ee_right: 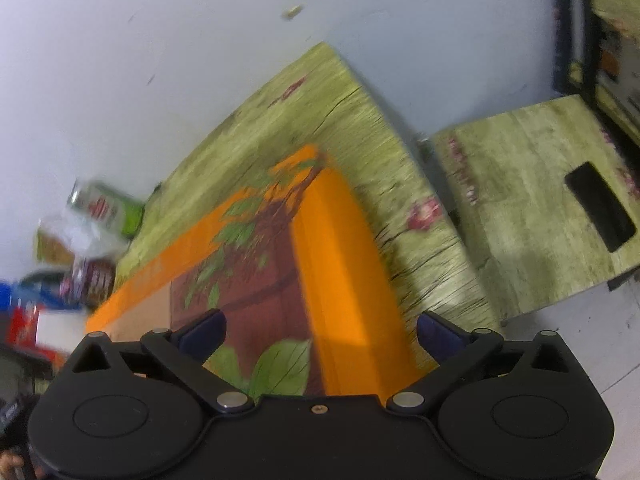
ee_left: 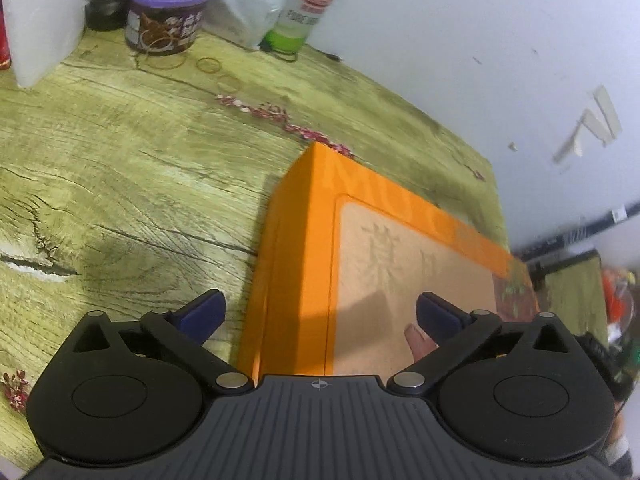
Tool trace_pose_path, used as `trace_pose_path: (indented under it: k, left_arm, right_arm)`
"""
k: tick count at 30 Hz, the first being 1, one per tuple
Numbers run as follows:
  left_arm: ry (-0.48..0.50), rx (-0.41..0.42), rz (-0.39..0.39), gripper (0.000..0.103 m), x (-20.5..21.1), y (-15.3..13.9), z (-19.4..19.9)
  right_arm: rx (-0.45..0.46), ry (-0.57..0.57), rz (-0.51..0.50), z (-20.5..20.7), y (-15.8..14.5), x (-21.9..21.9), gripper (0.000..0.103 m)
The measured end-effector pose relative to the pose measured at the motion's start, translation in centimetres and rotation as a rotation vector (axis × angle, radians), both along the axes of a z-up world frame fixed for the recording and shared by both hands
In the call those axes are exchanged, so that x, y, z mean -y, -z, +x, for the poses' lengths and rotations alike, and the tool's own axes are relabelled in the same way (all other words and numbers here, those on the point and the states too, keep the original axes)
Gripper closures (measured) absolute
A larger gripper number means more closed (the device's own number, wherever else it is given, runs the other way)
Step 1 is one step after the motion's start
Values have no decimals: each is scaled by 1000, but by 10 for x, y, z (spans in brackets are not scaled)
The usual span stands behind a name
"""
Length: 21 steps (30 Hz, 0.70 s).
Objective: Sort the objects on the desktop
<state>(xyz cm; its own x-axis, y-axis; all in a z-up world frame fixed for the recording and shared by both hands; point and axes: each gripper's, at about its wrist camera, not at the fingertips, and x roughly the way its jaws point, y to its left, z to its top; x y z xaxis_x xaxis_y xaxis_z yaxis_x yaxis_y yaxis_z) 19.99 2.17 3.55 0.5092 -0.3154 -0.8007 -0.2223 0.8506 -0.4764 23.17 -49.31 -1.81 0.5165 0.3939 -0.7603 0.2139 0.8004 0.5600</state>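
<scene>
Both your left gripper [ee_left: 320, 312] and right gripper [ee_right: 320, 330] stand wide open and empty over the stiff, smooth orange box [ee_left: 312, 248]; clamp its end edges between the fingers.

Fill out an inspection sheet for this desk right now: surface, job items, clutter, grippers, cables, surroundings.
Surface: green wood-grain table with small flower prints.
Job's things: large orange box lying flat near the table's corner.
Clutter: purple-lidded tub, green-based bottle, clear plastic bag, white container, rubber bands at the far edge.
Grippers: left gripper open over one end of the box; right gripper open over the other end.
Cables: nothing seen.
Surroundings: white wall; matching stool beside the table.
</scene>
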Motion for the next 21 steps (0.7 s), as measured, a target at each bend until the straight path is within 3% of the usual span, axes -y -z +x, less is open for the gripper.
trace_pose_path:
  k: [5,10,14,21]
  left_arm:
    - [64,3,37,0,13,-6,16]
    - [55,-48,-29,0,17,7,30]
    - [22,-94,-64,2,12,20,35]
    - [76,-94,-11,5,20,31,32]
  right_arm:
    - [21,19,-42,2,-3,12,0]
    - [4,-87,-87,10,0,4,0]
    - [-7,-126,-60,17,4,-3,0]
    - [17,-193,-60,18,4,-14,2]
